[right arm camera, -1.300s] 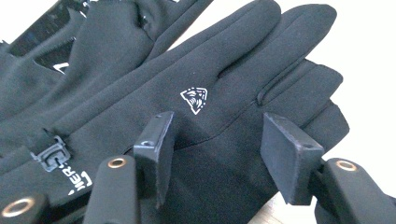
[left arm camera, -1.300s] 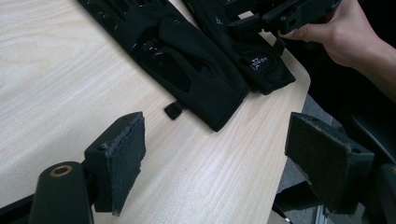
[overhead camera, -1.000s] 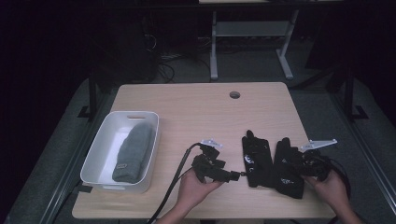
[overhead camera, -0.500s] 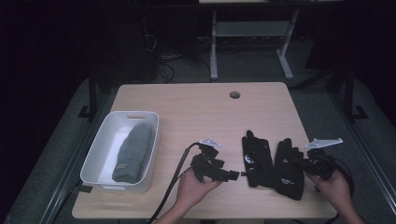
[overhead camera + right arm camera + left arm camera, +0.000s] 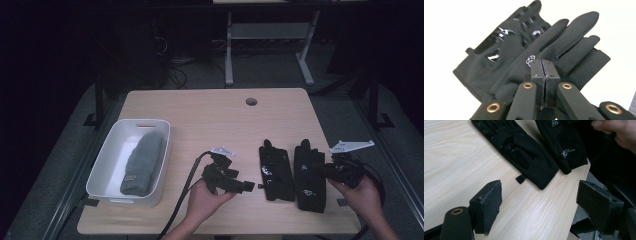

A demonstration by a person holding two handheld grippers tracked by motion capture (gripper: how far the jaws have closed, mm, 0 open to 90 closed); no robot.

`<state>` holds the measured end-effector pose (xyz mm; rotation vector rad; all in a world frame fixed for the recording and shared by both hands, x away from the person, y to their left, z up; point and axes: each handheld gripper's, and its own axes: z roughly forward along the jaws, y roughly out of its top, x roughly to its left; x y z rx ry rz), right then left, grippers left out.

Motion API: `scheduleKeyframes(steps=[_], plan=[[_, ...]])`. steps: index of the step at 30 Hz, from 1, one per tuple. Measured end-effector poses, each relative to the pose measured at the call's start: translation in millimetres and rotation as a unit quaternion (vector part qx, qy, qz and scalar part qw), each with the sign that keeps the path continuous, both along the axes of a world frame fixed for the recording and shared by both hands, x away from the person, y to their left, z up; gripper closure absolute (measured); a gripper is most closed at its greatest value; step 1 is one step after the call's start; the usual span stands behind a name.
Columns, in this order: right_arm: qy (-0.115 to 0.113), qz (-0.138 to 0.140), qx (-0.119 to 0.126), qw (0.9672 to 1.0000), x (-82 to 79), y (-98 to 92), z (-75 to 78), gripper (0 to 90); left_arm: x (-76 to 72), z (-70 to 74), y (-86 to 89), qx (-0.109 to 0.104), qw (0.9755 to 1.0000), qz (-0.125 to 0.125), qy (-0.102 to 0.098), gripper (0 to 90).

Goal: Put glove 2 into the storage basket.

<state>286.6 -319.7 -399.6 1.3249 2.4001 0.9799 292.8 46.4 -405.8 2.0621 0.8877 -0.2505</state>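
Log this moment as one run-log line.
left gripper: open, idle | right gripper: shut on right glove | left glove: flat on table

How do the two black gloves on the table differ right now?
The right glove is pinched at its edge by the shut right gripper; the left glove lies free, with the open left gripper beside it. The right glove reaches nearer the table's front edge than the left glove. In the right gripper view the right glove overlaps the left glove. Both are black, flat, fingers pointing away from the person.
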Motion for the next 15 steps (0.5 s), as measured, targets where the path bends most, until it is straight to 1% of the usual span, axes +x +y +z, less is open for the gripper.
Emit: scheduleKeyframes(steps=[1, 4, 8, 12, 13, 14, 15], plan=[[-0.002, 0.004, -0.003, 1.0000, 0.2, 2.3, 4.1, 88.9, -0.2, 0.3, 0.2, 0.000, 1.0000, 0.000, 0.000, 20.4], [-0.009, 0.017, 0.004, 0.9998, 1.7, 11.8, 14.7, 88.9, -0.5, 1.1, 1.4, -0.001, 1.0000, 0.002, -0.001, 20.4], [-0.010, 0.032, 0.021, 0.9992, 8.4, 27.3, 23.2, 88.9, -0.9, 2.3, 2.9, -0.004, 1.0000, 0.006, -0.002, 20.3], [-0.004, 0.037, 0.039, 0.9985, 20.8, 43.6, 25.4, 88.8, -0.6, 2.8, 4.8, -0.001, 1.0000, 0.006, -0.003, 20.3], [-0.004, 0.037, 0.039, 0.9985, 20.8, 43.6, 25.4, 88.8, -0.6, 2.8, 4.8, -0.001, 1.0000, 0.006, -0.003, 20.3], [0.002, 0.037, 0.043, 0.9984, 27.9, 50.7, 24.7, 88.9, -0.2, 2.4, 5.8, -0.003, 1.0000, 0.007, -0.003, 20.3], [0.005, 0.037, 0.047, 0.9982, 31.5, 53.7, 23.7, 88.9, -0.2, 2.3, 6.1, -0.003, 1.0000, 0.008, -0.002, 20.2]])
